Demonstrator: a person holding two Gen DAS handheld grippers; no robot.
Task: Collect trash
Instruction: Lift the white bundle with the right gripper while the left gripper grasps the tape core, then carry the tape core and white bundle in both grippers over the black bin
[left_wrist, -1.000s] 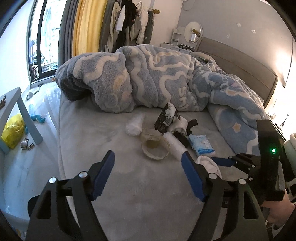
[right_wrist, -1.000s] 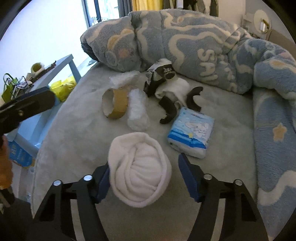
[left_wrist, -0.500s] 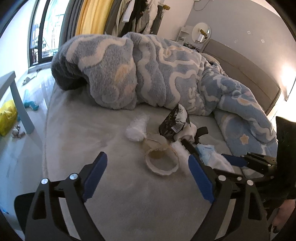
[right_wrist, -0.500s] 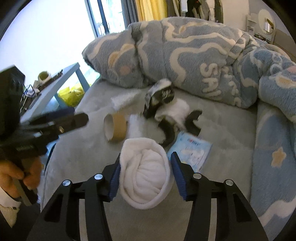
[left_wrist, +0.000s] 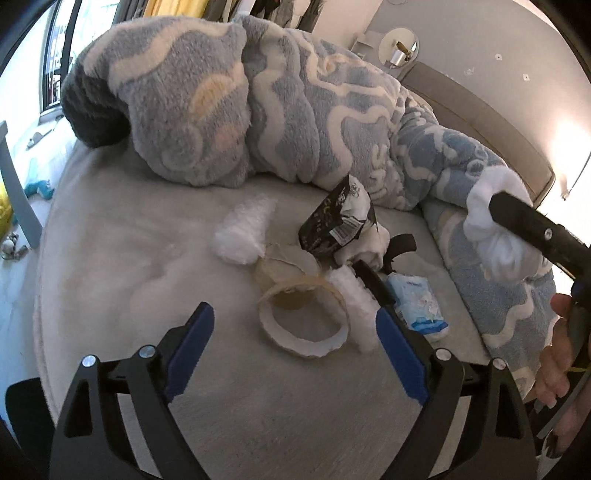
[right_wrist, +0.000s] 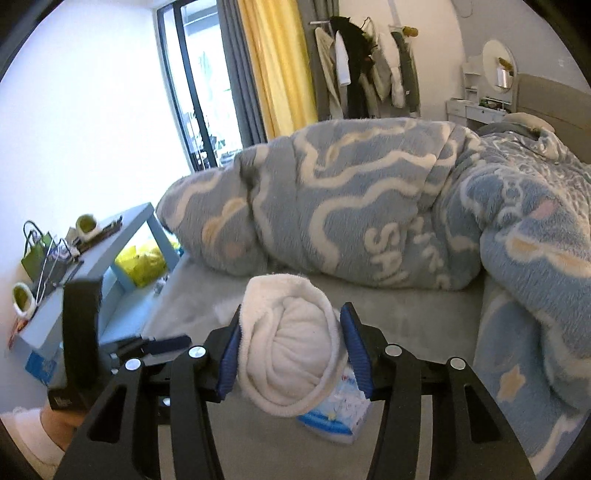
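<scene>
Right claw (right_wrist: 290, 356) is clamped on the rolled white sock bundle (right_wrist: 291, 350), pads pressing both its sides, lifted off the bed (right_wrist: 406, 317) above the blue tissue pack (right_wrist: 332, 415). Left claw (left_wrist: 293, 356) gapes wide with nothing between its pads, hovering over the cardboard tape ring (left_wrist: 303, 317) lying at twelve o'clock from it. The black crumpled wrapper (left_wrist: 338, 221) sits beyond, at one o'clock, with a white fluffy scrap (left_wrist: 243, 232) at eleven.

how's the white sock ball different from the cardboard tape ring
The sock ball is soft white fabric, clamped in the right hand-held gripper and lifted off the bed. The tape ring is stiff tan cardboard, hollow through its middle, lying untouched on the bed sheet. Both are roundish.
</scene>
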